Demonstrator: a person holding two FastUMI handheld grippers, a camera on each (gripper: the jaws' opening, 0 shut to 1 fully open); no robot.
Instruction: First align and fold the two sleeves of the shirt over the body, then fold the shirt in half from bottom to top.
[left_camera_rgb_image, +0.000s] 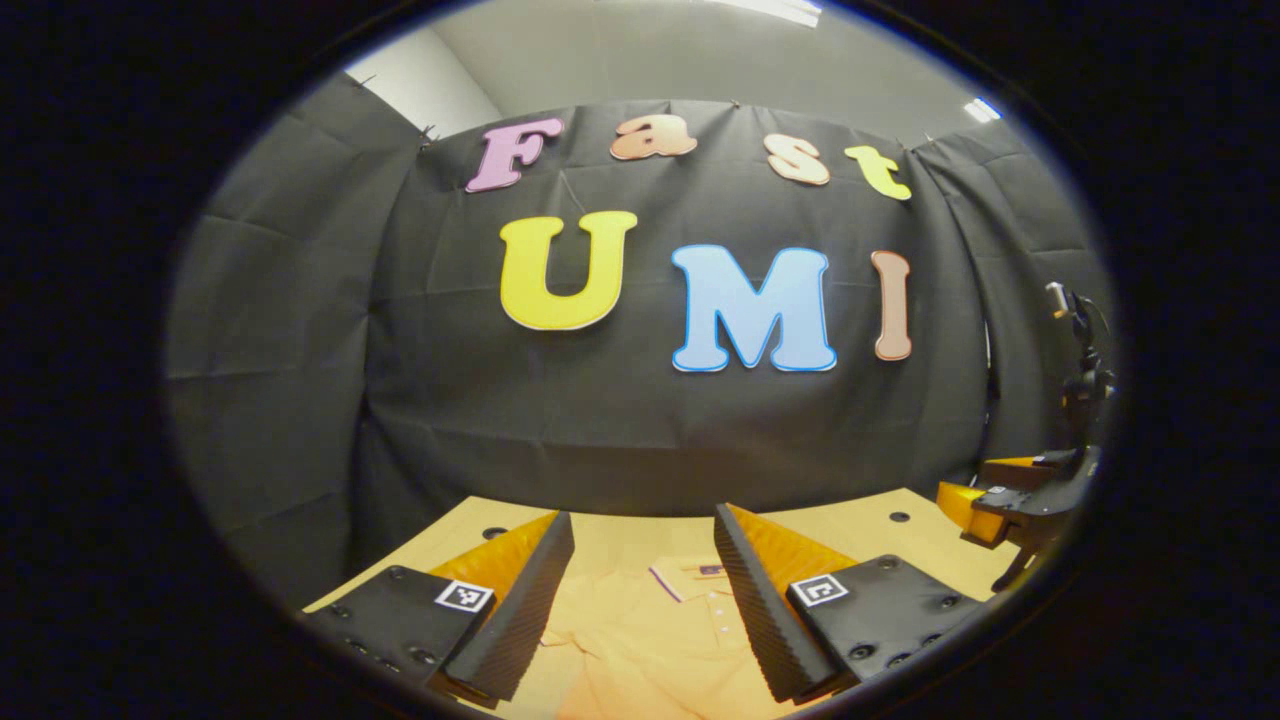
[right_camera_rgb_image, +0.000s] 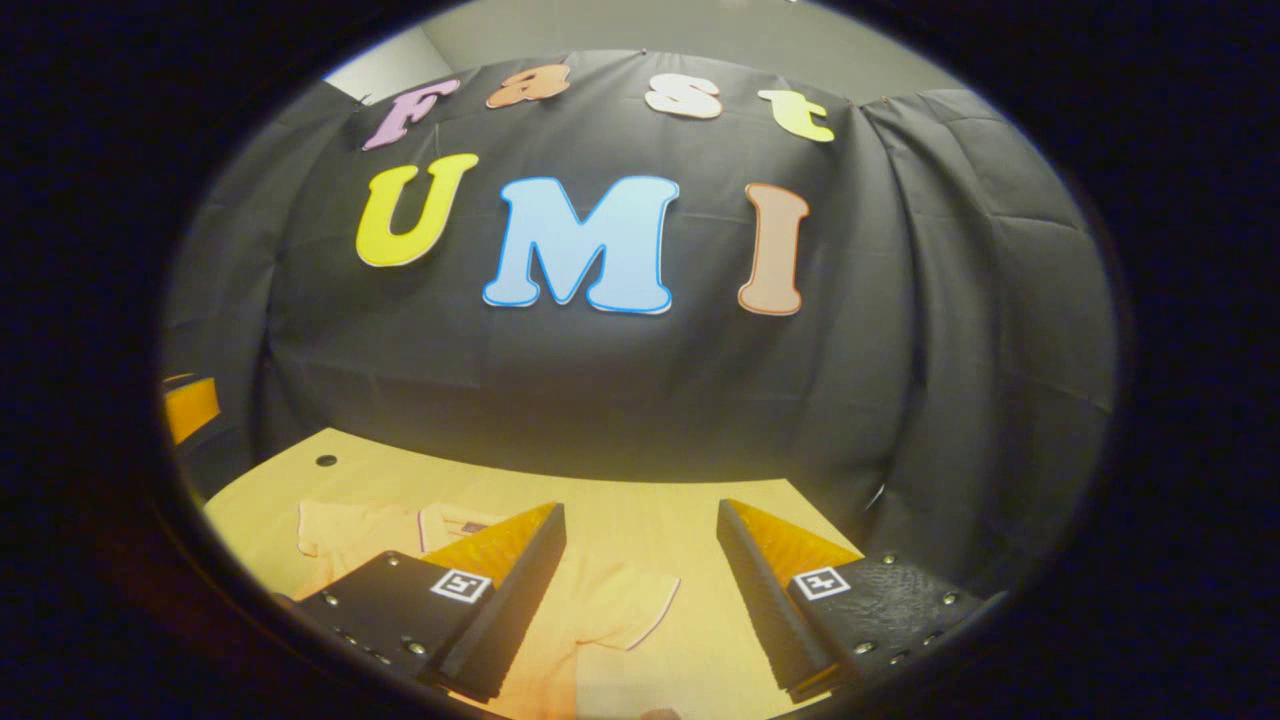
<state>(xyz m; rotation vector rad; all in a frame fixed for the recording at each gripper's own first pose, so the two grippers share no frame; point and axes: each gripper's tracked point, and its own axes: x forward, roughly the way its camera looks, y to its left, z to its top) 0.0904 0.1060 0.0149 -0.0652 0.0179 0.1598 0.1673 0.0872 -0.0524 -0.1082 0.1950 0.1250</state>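
L gripper: jaws spread wide, nothing between them, hovering over the shirt, collar just ahead between the fingers. R gripper: also spread, empty, above the shirt's one sleeve, which lies out flat w/ a pale trimmed cuff. In the left gripper view the R gripper shows farther off at the right edge, over the table.

Shirt lies flat on the table, front up, sleeves not yet folded in; task looks barely begun.

Handling, my guess: light, soft, limp knit, no stiffness, will drape and drag if lifted by one pt. Prob not slippery on the ridged pads. Best hold: pinch sleeve at cuff edge, other gripper near shoulder seam, thin single layer only, lift low and lay over body.
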